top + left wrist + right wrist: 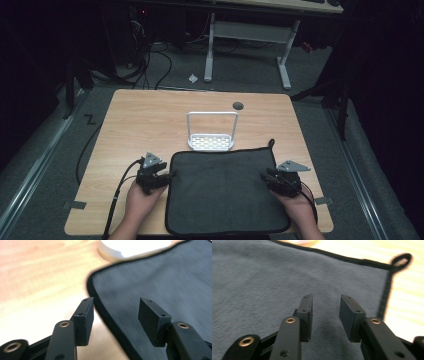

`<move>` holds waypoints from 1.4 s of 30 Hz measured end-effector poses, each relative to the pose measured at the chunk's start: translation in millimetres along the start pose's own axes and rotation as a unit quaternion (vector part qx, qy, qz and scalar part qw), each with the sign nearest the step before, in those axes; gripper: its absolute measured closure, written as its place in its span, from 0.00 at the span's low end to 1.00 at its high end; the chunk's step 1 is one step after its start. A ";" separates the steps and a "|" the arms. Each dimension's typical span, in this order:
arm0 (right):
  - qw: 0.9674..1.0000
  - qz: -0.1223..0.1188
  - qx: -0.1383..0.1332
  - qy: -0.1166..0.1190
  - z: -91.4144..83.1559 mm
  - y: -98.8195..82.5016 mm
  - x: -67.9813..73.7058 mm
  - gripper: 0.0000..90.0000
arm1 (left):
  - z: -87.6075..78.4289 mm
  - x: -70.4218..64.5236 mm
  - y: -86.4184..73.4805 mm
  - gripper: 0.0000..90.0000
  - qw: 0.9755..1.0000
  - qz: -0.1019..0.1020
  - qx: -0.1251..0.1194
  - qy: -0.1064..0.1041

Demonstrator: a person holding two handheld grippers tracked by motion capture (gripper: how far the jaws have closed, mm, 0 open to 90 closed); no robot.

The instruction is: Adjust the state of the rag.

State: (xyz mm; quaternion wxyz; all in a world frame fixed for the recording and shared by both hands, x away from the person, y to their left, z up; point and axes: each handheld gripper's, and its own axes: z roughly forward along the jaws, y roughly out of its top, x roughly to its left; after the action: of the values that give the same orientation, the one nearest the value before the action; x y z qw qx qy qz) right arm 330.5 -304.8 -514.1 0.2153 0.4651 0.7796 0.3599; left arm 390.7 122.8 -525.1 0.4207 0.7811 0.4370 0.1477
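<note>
A dark grey cloth [225,190] with black edging lies flat on the near half of the wooden table [150,115]. A hanging loop [271,143] sticks out at its far right corner. My left gripper [167,176] is at the cloth's left edge and stands open. In the left gripper view [116,305] one jaw is over bare wood and the other over the cloth [162,282], the hem running between them. My right gripper [265,176] is at the cloth's right edge, open; in its own view [325,302] both jaws hover over the cloth [274,277], with the loop [401,260] beyond.
A white perforated rack [211,142] with a tall wire handle stands just past the cloth's far edge, also seen blurred as the white rack [132,247]. A dark round grommet [238,105] sits near the table's far edge. Beyond the table are desk legs and cables.
</note>
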 end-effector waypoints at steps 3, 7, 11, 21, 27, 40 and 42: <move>1.000 -0.014 -0.003 0.005 -0.2 1.3 6.4 0.69 | 16.1 5.3 12.9 0.50 1.000 0.008 0.009 0.010; 1.000 -0.021 -0.001 0.011 1.7 1.6 10.1 0.68 | 34.3 8.1 22.3 0.52 0.999 0.019 0.021 0.020; 1.000 -0.022 0.000 0.013 2.7 1.7 11.7 0.68 | 44.4 9.7 24.0 0.54 0.999 0.016 0.027 0.025; 0.998 -0.045 -0.005 0.033 5.8 9.0 32.4 0.63 | 43.3 -0.8 18.7 0.77 0.999 0.031 0.018 0.040; 0.996 -0.064 -0.016 0.063 13.0 19.1 69.8 0.54 | 41.0 16.8 16.7 0.91 0.999 -0.039 0.011 -0.022; 0.987 -0.118 0.001 0.111 45.2 42.2 153.2 0.47 | 38.5 18.4 15.0 0.91 0.998 -0.048 0.004 -0.030; 0.985 -0.126 0.004 0.118 50.7 45.1 164.2 0.47 | 38.6 18.7 15.0 0.91 0.998 -0.049 0.004 -0.030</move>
State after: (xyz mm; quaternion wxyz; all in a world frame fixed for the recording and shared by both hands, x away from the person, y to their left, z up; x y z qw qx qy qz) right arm 312.3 -128.1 -512.8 0.1637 0.3182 0.8535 0.3788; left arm 433.0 113.6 -539.1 0.4372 0.7649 0.4620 0.1014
